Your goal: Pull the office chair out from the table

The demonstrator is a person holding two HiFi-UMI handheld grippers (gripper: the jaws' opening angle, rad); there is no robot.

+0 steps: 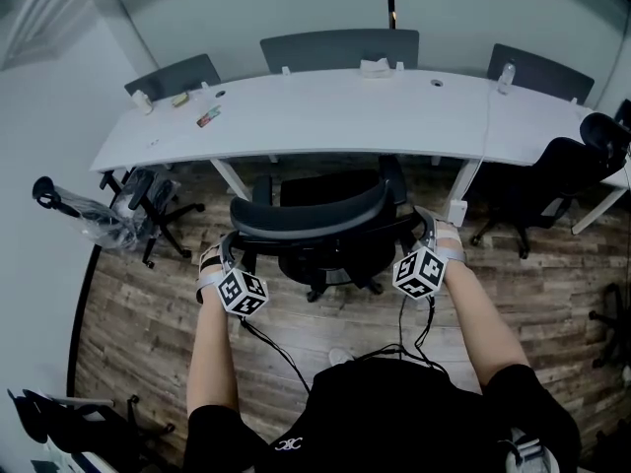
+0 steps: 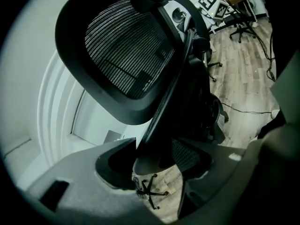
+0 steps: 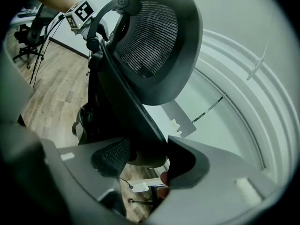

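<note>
Near: the person's two forearms reach forward over the wood floor. Black cables trail from the grippers back toward the body.

Left gripper: jaws clenched on the left edge of the chair back. In the left gripper view the black back rim sits between both pads, in contact.

Right gripper: jaws clenched on the right edge of the same back. In the right gripper view the rim fills the gap between the pads.

Each gripper's marker cube shows in the other's view, across the mesh back.

Chair: black, mesh back turned to the person, centred in front of the white worktop. The seat front meets the worktop's near edge; how far it goes under cannot be told.

Sides: a second black chair at the left end of the worktop and a third at the right end.

Far: small items on the worktop's left part, a bottle on its right part. Grey panels stand behind the far edge.
</note>
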